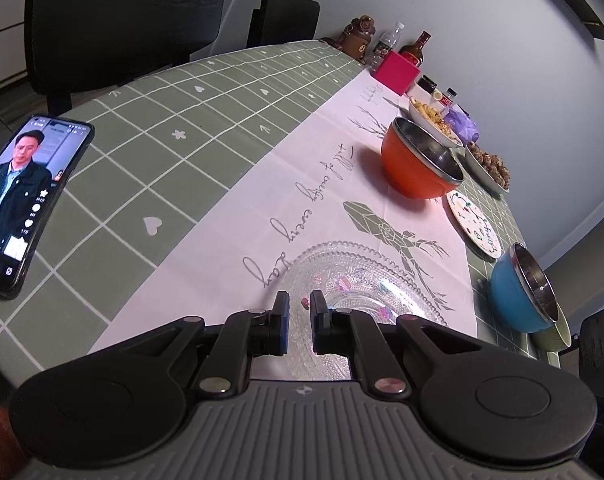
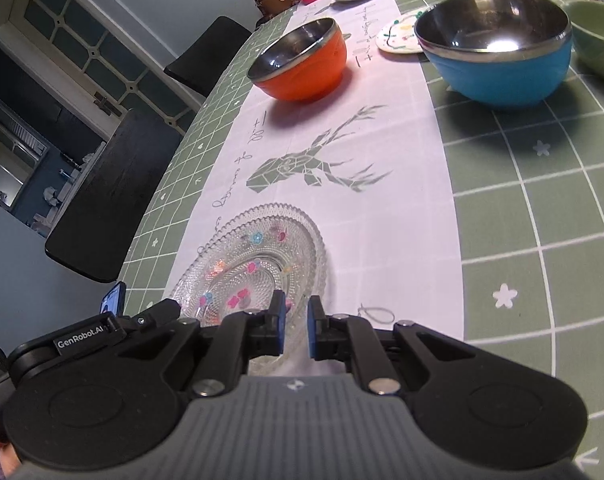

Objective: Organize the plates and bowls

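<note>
Left hand-held gripper point(image 1: 300, 304) hangs low over the near rim of the glass plate point(image 1: 362, 280), jaws drawn nearly together with only a thin gap; nothing seen pinched between them, though the plate edge lies right beneath, so contact cannot be told. Right hand-held gripper point(image 2: 294, 308) is likewise clenched to a narrow slit, poised over the near edge of the same glass plate point(image 2: 254, 256); no object visibly gripped. The glass plate, clear with small coloured flower marks, lies flat on the white runner point(image 2: 342, 208) down the middle of the tabletop point(image 2: 542, 220), which wears a green checked cloth. Farther along the runner stands the orange bowl point(image 2: 302, 64) with a steel lining, upright and apart from the plate. The blue bowl point(image 2: 498, 60), also steel-lined, stands on the green cloth beside the runner, with a green bowl point(image 2: 598, 40) just beside it. A small painted plate point(image 2: 398, 36) lies between the orange and blue bowls, farther back. From the left wrist view, a phone point(image 1: 26, 200) with a lit screen lies on the cloth well to the left. Dishes of food point(image 1: 434, 120), bottles point(image 1: 412, 52) and a pink box point(image 1: 396, 72) crowd the far end. Dark chairs point(image 1: 118, 28) stand along the far side.
</note>
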Tool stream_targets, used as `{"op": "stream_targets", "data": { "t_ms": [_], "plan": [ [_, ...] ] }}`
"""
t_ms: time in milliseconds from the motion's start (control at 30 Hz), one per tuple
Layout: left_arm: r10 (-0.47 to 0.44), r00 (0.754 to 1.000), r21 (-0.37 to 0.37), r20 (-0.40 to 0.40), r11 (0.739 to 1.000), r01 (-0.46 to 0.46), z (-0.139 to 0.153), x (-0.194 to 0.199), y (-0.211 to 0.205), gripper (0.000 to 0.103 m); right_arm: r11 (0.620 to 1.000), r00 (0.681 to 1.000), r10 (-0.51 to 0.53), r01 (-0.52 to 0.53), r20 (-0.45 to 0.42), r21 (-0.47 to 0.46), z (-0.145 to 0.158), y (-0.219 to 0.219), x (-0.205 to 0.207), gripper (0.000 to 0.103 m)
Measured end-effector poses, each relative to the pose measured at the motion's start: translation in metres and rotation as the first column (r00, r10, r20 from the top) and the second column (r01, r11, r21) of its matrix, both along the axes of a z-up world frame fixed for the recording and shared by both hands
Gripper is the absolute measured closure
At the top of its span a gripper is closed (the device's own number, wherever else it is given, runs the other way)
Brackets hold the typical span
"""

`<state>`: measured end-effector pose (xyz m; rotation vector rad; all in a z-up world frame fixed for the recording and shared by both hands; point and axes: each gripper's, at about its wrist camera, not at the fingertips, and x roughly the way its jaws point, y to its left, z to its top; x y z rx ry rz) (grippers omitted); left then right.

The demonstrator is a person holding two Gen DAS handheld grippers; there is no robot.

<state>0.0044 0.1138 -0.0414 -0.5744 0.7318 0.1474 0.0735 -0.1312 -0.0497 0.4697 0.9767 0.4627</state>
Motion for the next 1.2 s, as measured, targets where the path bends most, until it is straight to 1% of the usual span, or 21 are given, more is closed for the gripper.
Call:
{"op": "stream_targets", "data": {
  "t_ms": [133, 233, 433, 600, 733, 800, 933, 1000, 1033, 1067, 1100, 1133, 1167, 1200],
  "plan": [
    [-0.006, 1.0, 0.044, 0.01, 0.999, 0.006, 0.002, 0.004, -0.004, 0.092, 1.0, 0.999, 0.012, -0.011, 0.032, -0.02, 0.003, 0.003, 0.003, 0.093],
    [-0.013, 1.0, 0.06, 0.005, 0.998, 0.012, -0.001, 0.004, -0.005, 0.092, 0.999, 0.999, 0.018, -0.017, 0.04, -0.038, 0.002, 0.006, 0.002, 0.092],
    [-0.036, 0.999, 0.142, 0.006, 0.989, 0.035, 0.001, 0.006, -0.016, 0.093, 0.99, 0.995, 0.054, -0.042, 0.087, -0.136, 0.002, 0.017, 0.0, 0.088],
    [-0.03, 1.0, 0.152, 0.004, 0.988, 0.029, 0.001, 0.005, -0.014, 0.094, 0.98, 0.99, 0.084, -0.061, 0.114, -0.191, 0.001, 0.024, -0.001, 0.087],
    [-0.03, 1.0, 0.203, 0.0, 0.979, 0.029, 0.002, 0.005, -0.016, 0.096, 0.963, 0.981, 0.12, -0.077, 0.155, -0.258, 0.002, 0.032, -0.006, 0.087],
    [-0.034, 0.999, 0.218, 0.003, 0.975, 0.032, 0.003, 0.005, -0.018, 0.096, 0.958, 0.977, 0.133, -0.084, 0.165, -0.274, 0.003, 0.034, -0.007, 0.083],
    [-0.031, 0.999, 0.232, 0.025, 0.972, 0.025, 0.006, 0.003, -0.018, 0.096, 0.96, 0.977, 0.138, -0.092, 0.162, -0.266, 0.003, 0.034, -0.007, 0.079],
    [-0.021, 0.999, 0.255, 0.045, 0.967, 0.009, 0.01, 0.002, -0.018, 0.094, 0.965, 0.978, 0.131, -0.088, 0.161, -0.248, 0.004, 0.03, -0.007, 0.071],
    [-0.02, 0.999, 0.26, 0.051, 0.966, 0.006, 0.011, 0.001, -0.018, 0.093, 0.967, 0.979, 0.124, -0.082, 0.161, -0.243, 0.005, 0.029, -0.007, 0.07],
    [-0.022, 0.998, 0.253, 0.05, 0.967, 0.009, 0.011, 0.001, -0.016, 0.09, 0.968, 0.98, 0.115, -0.074, 0.161, -0.239, 0.006, 0.027, -0.006, 0.069],
    [-0.026, 0.999, 0.234, 0.042, 0.972, 0.016, 0.01, 0.002, -0.014, 0.082, 0.971, 0.982, 0.099, -0.06, 0.158, -0.233, 0.007, 0.025, -0.006, 0.069],
    [-0.029, 0.999, 0.208, 0.03, 0.978, 0.022, 0.008, 0.004, -0.011, 0.078, 0.974, 0.985, 0.079, -0.044, 0.152, -0.221, 0.008, 0.021, -0.005, 0.069],
    [-0.026, 1.0, 0.18, 0.014, 0.983, 0.023, 0.005, 0.005, -0.009, 0.078, 0.978, 0.988, 0.061, -0.03, 0.143, -0.208, 0.007, 0.018, -0.004, 0.069],
    [-0.018, 1.0, 0.154, 0.001, 0.988, 0.018, 0.001, 0.006, -0.006, 0.078, 0.981, 0.99, 0.043, -0.016, 0.134, -0.195, 0.007, 0.016, -0.004, 0.075]
  ]
}}
